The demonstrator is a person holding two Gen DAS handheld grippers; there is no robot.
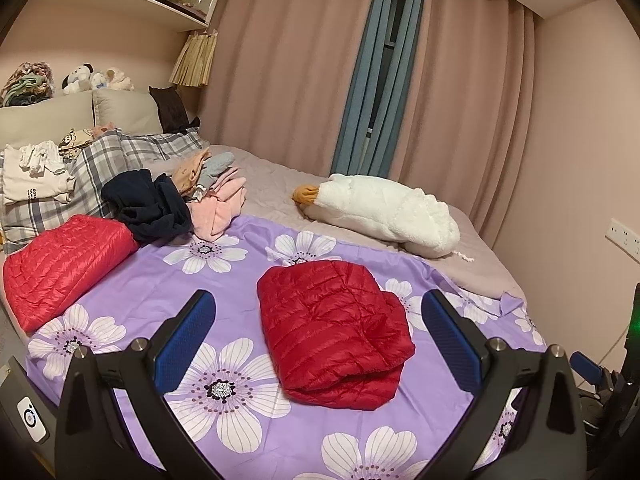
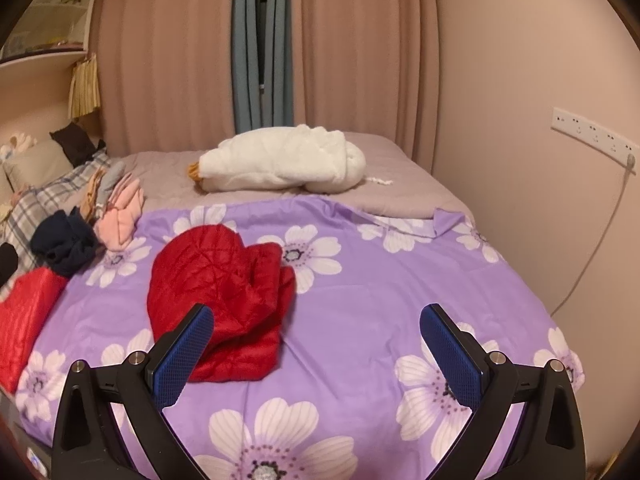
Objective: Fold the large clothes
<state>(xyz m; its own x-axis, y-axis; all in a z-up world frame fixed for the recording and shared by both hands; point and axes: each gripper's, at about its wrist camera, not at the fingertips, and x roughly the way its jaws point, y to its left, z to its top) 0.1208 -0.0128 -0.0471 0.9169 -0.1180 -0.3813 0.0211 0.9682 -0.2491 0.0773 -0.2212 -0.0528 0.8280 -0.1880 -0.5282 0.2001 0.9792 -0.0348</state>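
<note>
Folded red jacket [image 1: 334,332] on purple floral sheet [image 1: 224,284], both grippers' fingers [image 1: 186,340] spread wide, empty

red quilted puffer jackets: 2, one folded mid-sheet [image 1: 334,334], one at the left edge [image 1: 64,270]
purple flower-print sheet [image 1: 224,280]: 1
white plush goose with orange beak [image 1: 384,212]: 1
dark navy crumpled garment [image 1: 150,204]: 1
pink folded garment [image 1: 218,210]: 1
plaid grey-and-white pillows [image 1: 100,168]: looks like 2
grippers with blue pads: 2, left [image 1: 318,330], right [image 2: 316,340], both spread wide and empty
</note>
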